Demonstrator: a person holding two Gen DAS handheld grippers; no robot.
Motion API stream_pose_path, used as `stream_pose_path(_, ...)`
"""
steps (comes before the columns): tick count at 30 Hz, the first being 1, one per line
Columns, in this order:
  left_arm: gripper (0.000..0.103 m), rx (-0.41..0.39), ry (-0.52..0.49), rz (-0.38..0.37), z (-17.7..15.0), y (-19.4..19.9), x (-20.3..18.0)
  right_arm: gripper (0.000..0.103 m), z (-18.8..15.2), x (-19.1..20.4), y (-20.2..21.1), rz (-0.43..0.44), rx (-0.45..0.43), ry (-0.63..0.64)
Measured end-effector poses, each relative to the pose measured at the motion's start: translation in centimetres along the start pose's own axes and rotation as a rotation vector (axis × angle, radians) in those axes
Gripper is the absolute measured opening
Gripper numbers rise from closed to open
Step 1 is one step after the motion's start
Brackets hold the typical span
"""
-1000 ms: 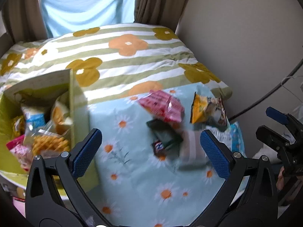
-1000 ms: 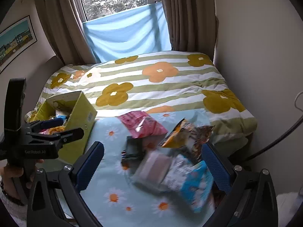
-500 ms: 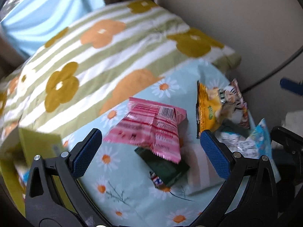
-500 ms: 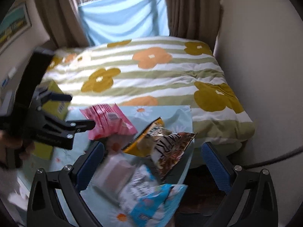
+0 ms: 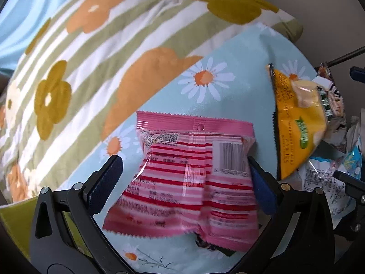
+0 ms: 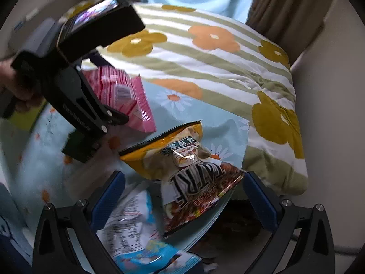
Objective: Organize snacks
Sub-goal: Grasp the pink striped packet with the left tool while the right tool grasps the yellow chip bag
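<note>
Left tongs (image 5: 184, 182) moved in, wide around pink packet (image 5: 194, 171); right tongs (image 6: 182, 196) wide, empty; dark packet (image 5: 212, 248) mostly hidden.

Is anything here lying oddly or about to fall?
Yes: the orange-and-brown snack bag and the blue-and-white packet lie at the edge of the daisy cloth, partly overhanging it, so they may slip off.

Pink snack bag (image 5: 191, 171) fills the left claw (image 5: 182, 182) gap; beyond it bare daisy cloth (image 5: 239, 96), yellow chip bag (image 5: 294, 118) crowding right.

Two close downward views, shared pink packet (image 5: 191, 178)
</note>
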State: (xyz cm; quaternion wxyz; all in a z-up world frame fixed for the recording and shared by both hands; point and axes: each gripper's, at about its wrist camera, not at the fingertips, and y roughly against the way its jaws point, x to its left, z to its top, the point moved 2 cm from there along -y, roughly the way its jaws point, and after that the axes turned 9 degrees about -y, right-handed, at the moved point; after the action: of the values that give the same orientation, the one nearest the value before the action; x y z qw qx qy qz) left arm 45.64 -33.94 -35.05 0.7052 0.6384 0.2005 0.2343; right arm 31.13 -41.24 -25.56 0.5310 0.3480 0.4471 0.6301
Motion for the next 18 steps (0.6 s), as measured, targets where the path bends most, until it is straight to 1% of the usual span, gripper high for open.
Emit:
stream_pose_path(1, 0.103, 0.006, 0.001, -0.017, 0.0, -0.3, 0.0, 0.102, 0.1, 0.1, -0.4, -0.002, 0.011, 0.020)
stream_pose_path(3, 0.099, 0.016, 0.004, -0.048, -0.3, -0.8, 0.1, 0.102, 0.3, 0.2, -1.2, -0.005, 0.038, 0.044)
stream_pose_path(4, 0.092, 0.014, 0.005, -0.064, -0.3, -0.9, 0.0, 0.102, 0.4, 0.3, -1.6, -0.005, 0.054, 0.056)
stream_pose_path(5, 0.091, 0.013, 0.011, -0.089, -0.4, -1.0, 0.1, 0.102, 0.4, 0.4, -2.0, -0.005, 0.068, 0.066)
stream_pose_path(10, 0.083, -0.013, 0.017, -0.112, -0.7, -0.6, 0.6, 0.102, 0.7, 0.7, -3.3, 0.002, 0.115, 0.107)
stream_pose_path(14, 0.081, -0.031, 0.028, -0.117, -1.2, 0.0, 0.9, 0.102, 0.9, 0.9, -3.9, -0.022, 0.137, 0.148)
stream_pose_path(18, 0.080, -0.056, 0.063, -0.139, -1.4, 0.5, 1.1, 0.102, 1.0, 0.9, -4.7, -0.025, 0.167, 0.176)
